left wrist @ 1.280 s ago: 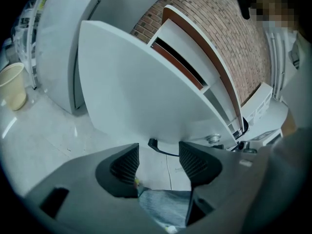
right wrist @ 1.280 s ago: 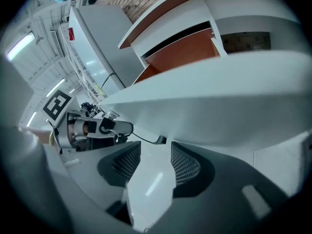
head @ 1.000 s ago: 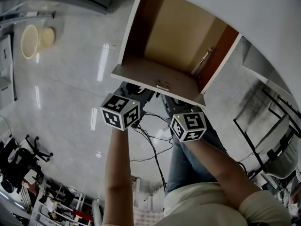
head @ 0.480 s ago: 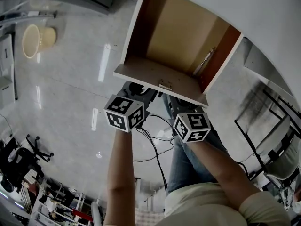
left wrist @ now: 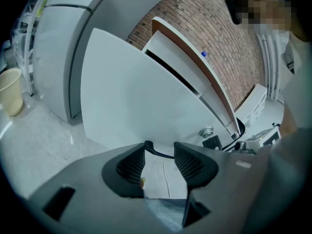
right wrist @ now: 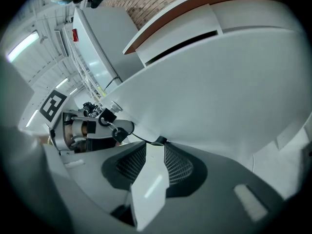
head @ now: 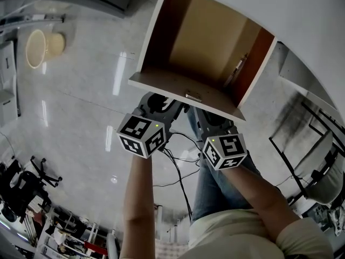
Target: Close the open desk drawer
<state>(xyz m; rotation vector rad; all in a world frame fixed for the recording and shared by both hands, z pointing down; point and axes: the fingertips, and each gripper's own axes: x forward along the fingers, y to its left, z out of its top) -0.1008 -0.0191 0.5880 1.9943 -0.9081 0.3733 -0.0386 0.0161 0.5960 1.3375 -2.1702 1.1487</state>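
Since a second ago the left gripper [left wrist: 160, 152] and right gripper [right wrist: 155, 149] have come slightly nearer the head camera. The open drawer [head: 207, 47], at 12 o'clock under the white worktop [head: 307, 20], stands out as far as before. Both forearms [head: 137, 198] reach toward 12 o'clock side by side, gripper tips at the lower edge of the drawer's white front panel [head: 183, 93]; both pairs of jaws stand apart on nothing, the right's narrower, having just been closing. The drawer shows a bare tan bottom; a cream bin [head: 40, 46] stands at 10 o'clock.
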